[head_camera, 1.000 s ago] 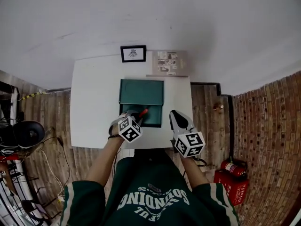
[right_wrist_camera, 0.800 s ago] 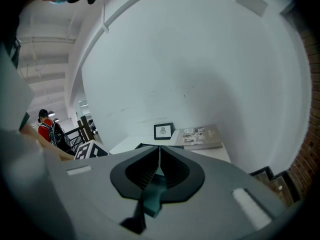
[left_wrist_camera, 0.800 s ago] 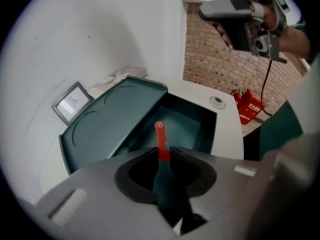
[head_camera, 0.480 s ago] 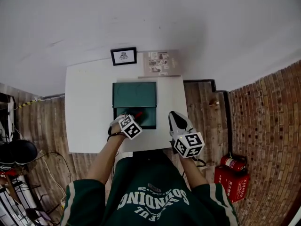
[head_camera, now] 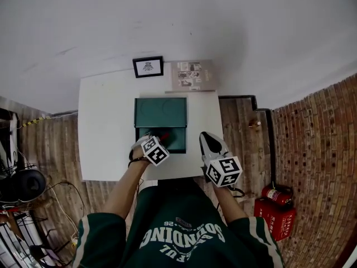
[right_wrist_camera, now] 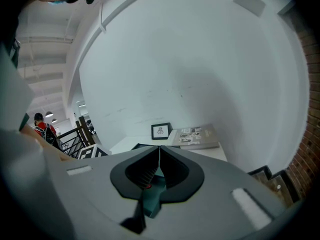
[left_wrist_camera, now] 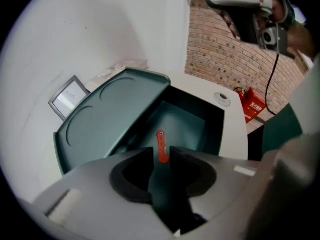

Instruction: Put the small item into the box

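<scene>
The left gripper (left_wrist_camera: pixel 161 150) pinches the red item (left_wrist_camera: pixel 160 139) between its jaws, seemingly just above the open box (left_wrist_camera: pixel 186 126) ahead; release remains. The right gripper (right_wrist_camera: pixel 159 153) has its jaws together, empty.

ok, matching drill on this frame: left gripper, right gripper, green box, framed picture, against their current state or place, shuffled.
Column 1
1. left gripper
2. right gripper
3. green box
4. framed picture

Column 2
A. standing open
B. shut, nothing between the jaws
C. at the far edge of the white table
D. shut on the red item

Pairs: 1-D, 2-B, 3-A, 4-C
</scene>
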The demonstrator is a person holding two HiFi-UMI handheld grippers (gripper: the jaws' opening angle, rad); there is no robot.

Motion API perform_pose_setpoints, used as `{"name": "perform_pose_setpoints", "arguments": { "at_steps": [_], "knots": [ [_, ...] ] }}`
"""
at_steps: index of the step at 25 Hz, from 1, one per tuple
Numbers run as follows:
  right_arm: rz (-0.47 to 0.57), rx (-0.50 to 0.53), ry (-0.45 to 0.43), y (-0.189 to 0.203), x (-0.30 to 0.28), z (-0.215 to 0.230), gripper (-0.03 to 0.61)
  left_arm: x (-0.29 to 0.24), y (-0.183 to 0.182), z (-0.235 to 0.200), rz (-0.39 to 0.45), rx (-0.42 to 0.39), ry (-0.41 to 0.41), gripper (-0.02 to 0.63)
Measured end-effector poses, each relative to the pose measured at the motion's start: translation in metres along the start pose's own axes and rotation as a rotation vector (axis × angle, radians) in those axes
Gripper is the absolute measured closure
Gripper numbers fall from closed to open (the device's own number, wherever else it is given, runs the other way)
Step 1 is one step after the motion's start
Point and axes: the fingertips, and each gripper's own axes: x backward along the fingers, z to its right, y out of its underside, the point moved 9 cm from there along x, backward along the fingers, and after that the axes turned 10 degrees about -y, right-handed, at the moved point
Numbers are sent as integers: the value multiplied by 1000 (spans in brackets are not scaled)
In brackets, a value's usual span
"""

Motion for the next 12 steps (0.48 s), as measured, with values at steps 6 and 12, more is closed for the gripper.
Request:
{"name": "perform_pose_setpoints", "arguments": {
  "at_steps": [6,12],
  "knots": [
    [-20,29,-38,-3,-13,-8,575,32,4,-9,92,86,-53,486],
    [-33,79,-108,-12,-31,-24,575,73,7,-22,220,247,-122,527]
  ]
}}
